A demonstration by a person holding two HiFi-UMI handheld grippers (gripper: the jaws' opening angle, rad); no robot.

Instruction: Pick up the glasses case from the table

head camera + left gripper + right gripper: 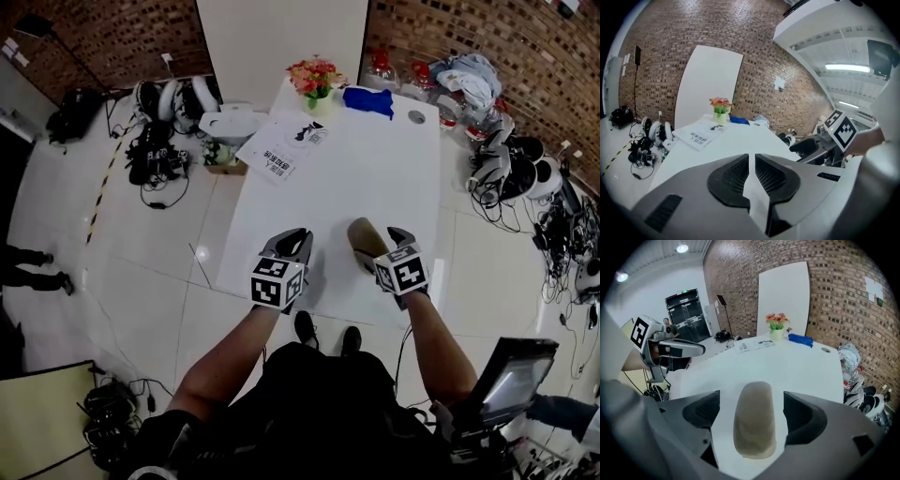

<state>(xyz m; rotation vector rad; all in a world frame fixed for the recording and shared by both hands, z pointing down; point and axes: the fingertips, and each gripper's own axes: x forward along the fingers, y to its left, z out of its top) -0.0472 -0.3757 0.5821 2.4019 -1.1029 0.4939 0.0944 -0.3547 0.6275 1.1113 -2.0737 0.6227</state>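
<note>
Person: seen from above in head view, dark top, bare forearms (230, 352) reaching fwd, one gripper per hand; shoes (305, 326) by table's near edge.
L gripper (292, 240): over near-left part of table (375, 178). In left gripper view, L gripper (751, 158) has jaws drawn together w/ only a thin slit of white tabletop btwn the pads; nothing held.
R gripper (382, 242): over near-right part of table. In right gripper view, R gripper (751, 401) has jaws spread wide, one each side of the case, w/ white tabletop showing btwn each pad and the case, so no contact.
Glasses case (361, 239): tan, oblong, rounded ends. Lies flat on table close to near edge. In right gripper view, glasses case (754, 423) sits btwn the jaws, approx centred, long axis running along them.
Table: white, long, middle mostly bare.
Far end: flower pot (316, 79) w/ red/orange blooms; blue cloth (367, 100) just right of it; small round disc (416, 116) near far-right corner; printed sheets (281, 155) at far-left edge.
Floor: white tiles; headsets & cables (164, 122) left of table, more gear (511, 173) on right.
Backdrop: brick wall (754, 56), white panel (705, 84) behind table's far end.
</note>
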